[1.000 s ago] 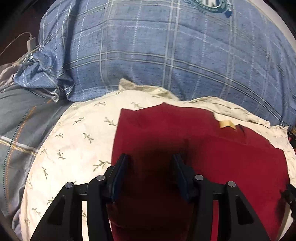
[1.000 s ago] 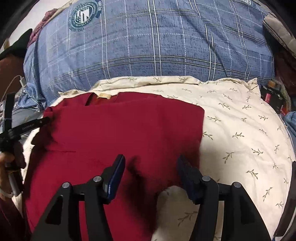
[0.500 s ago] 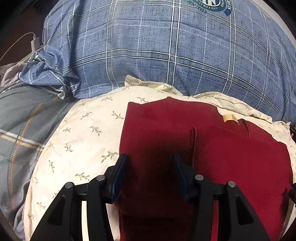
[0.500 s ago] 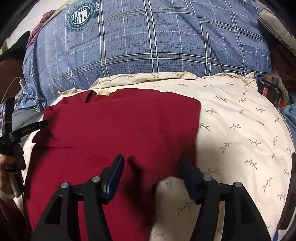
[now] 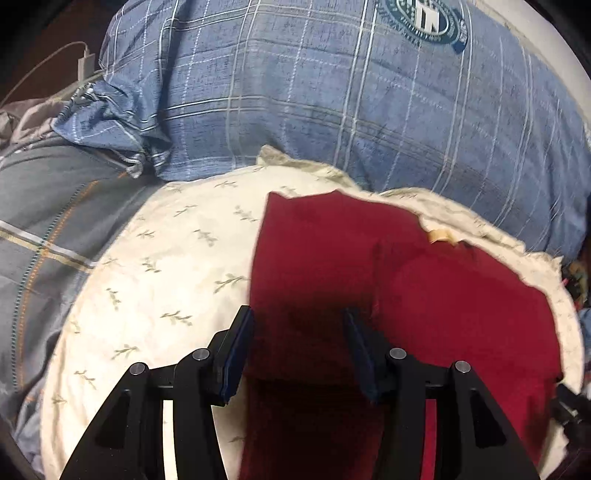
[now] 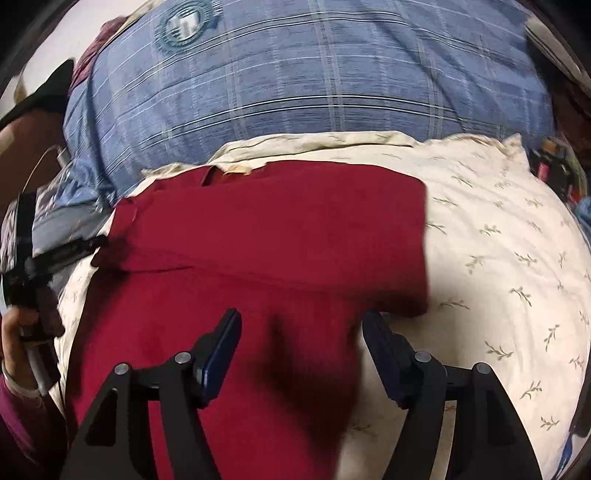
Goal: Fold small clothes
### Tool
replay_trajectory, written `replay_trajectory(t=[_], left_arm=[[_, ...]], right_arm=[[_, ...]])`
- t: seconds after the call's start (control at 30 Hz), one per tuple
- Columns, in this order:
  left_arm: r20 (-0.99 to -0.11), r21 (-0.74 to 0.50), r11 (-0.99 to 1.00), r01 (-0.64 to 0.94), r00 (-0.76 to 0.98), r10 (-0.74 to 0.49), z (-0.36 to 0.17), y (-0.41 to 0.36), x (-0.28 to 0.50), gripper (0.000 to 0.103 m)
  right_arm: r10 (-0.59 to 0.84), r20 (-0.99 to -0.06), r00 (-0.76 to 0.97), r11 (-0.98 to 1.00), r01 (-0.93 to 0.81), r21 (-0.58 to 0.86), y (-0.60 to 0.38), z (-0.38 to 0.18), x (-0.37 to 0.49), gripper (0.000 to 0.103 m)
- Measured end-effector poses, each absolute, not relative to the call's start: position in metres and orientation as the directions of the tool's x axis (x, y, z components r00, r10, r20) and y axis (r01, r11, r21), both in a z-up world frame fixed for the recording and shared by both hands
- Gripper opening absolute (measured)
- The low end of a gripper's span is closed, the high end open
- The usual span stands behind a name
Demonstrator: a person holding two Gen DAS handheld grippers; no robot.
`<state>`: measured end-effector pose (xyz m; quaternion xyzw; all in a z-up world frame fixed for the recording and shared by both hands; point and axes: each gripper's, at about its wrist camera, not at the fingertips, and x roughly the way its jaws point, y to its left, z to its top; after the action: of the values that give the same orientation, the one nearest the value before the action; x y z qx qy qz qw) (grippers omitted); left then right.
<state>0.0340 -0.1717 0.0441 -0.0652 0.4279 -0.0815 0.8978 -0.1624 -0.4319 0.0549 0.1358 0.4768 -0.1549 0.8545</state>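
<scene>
Setting: looks like a bed. A cream pillow with a little leaf print point(image 5: 159, 280) is the work surface, with a big blue plaid pillow point(image 5: 332, 110) at the far side and a grey striped blanket point(image 5: 37, 221) on the left. A white charger and cable point(image 5: 83, 61) sit far left.

Garment: the dark red shirt point(image 6: 280, 236) lies flat on the cream pillow, collar end far, hem end near. Both sides are already folded in, and you can see the flap edges.

What changed: compared with a second ago, both cameras have pulled back and a bit outward. The left view shows more bare cream pillow now, and the shirt itself hasn't shifted. My read is the side folds are done and set, and the near-to-far fold comes next.

Left gripper point(image 5: 299, 345): jaws wide, nothing between them, hovering over the shirt's left edge.

Right gripper point(image 6: 301, 354): also wide and empty, above the near right part of the shirt. The view is motion-blurred, so I can't tell if it touches the cloth.

Writing: there's a round teal crest point(image 5: 424, 18) on the blue pillow with lettering I can't read. The tan neck tag point(image 5: 439, 235) on the shirt is too small to read.
</scene>
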Motion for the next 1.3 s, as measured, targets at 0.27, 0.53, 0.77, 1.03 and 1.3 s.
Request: replay_trajectory(t=[0.27, 0.53, 0.77, 1.03, 1.3], left_arm=[[-0.766, -0.223, 0.952, 0.211, 0.566, -0.305, 0.033, -0.201, 0.046, 0.039], [-0.760, -0.138, 0.956, 0.260, 0.591, -0.270, 0.036, -0.225, 0.048, 0.012], [-0.718, -0.162, 0.948, 0.274, 0.627, -0.303, 0.061, -0.203, 0.018, 0.012], [-0.784, -0.146, 0.964, 0.224, 0.568, -0.251, 0.028, -0.206, 0.031, 0.016], [-0.786, -0.176, 0.964, 0.200, 0.561, -0.260, 0.052, -0.178, 0.001, 0.044]], right_arm=[[-0.093, -0.844, 0.529, 0.910, 0.389, 0.143, -0.431, 0.056, -0.163, 0.070], [-0.071, -0.838, 0.541, 0.912, 0.375, 0.165, -0.431, 0.057, -0.169, 0.071], [-0.117, -0.821, 0.559, 0.888, 0.429, 0.165, -0.452, 0.062, -0.176, 0.073], [-0.255, -0.824, 0.507, 0.882, 0.471, 0.016, -0.473, 0.051, -0.149, 0.055], [-0.178, -0.841, 0.510, 0.869, 0.482, 0.108, -0.482, 0.049, -0.164, 0.052]])
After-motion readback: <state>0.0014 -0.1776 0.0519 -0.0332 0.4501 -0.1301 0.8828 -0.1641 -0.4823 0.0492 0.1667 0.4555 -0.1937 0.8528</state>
